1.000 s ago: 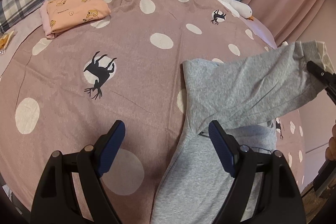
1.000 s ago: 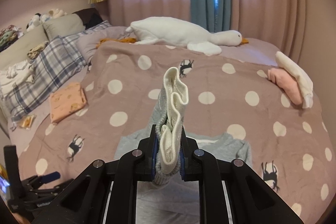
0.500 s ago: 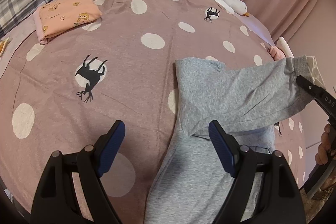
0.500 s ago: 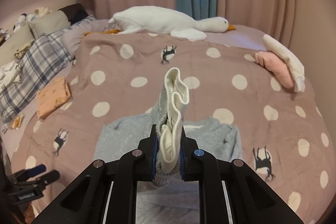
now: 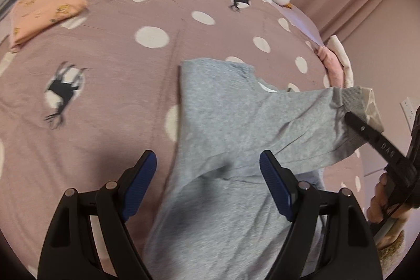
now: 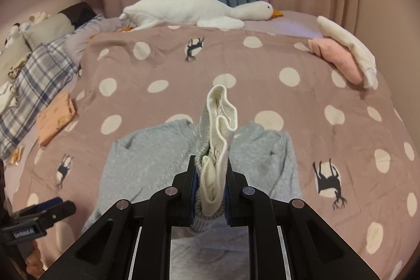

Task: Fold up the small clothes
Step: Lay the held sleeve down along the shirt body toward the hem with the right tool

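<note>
The grey top [image 5: 236, 122] looks soft, light and limp. Right tool [image 6: 211, 183] pinches its cuff [image 6: 218, 138]; left tool [image 5: 208, 185] hangs open, holding nothing.

The bedspread [image 6: 262, 57] is dusty mauve with white dots and black deer in white circles. On it lies a heather-grey top [image 5: 225, 122] whose cuff [image 6: 218, 138] is cream-white inside. The folded cloth [image 5: 44, 9] near the bedspread's left edge is peach with small yellow prints. At the far edge lies a white goose [image 6: 189, 9] with an orange beak; the pillow [image 6: 36, 75] is blue-grey plaid.
</note>
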Available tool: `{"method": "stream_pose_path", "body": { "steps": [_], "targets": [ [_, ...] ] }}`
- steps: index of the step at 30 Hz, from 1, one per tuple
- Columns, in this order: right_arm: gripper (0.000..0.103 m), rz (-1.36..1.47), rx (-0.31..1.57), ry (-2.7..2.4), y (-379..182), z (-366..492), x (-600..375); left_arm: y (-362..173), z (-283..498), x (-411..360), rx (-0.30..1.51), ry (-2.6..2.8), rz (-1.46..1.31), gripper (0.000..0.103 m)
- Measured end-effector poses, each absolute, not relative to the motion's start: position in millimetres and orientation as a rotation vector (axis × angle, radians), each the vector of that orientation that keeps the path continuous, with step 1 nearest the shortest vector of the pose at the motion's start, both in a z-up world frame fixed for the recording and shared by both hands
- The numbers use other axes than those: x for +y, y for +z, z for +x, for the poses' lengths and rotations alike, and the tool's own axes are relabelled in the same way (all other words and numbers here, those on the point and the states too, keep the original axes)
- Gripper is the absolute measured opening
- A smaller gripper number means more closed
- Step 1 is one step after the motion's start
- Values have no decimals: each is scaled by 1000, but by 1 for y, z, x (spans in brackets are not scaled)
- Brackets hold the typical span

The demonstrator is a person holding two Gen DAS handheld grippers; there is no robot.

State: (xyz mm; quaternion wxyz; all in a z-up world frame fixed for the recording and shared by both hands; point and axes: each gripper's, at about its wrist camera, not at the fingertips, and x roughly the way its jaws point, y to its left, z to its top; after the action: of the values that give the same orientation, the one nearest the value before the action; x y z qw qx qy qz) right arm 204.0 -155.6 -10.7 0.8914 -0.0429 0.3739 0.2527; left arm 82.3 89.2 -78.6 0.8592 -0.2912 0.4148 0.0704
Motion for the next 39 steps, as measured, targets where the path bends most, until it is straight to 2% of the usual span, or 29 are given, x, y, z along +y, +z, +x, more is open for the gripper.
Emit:
{"method": "stream_pose_path", "body": {
  "steps": [9, 21, 39],
  "targets": [
    [17, -89, 804, 512, -26, 208, -160, -106, 125, 74, 960, 84, -665, 66],
    [17, -91, 855, 502, -48, 214, -163, -138, 143, 75, 1047, 144, -644, 65],
    [17, -86, 990, 445, -103, 230, -169, -144, 146, 68, 1042, 193, -585, 66]
  ]
}}
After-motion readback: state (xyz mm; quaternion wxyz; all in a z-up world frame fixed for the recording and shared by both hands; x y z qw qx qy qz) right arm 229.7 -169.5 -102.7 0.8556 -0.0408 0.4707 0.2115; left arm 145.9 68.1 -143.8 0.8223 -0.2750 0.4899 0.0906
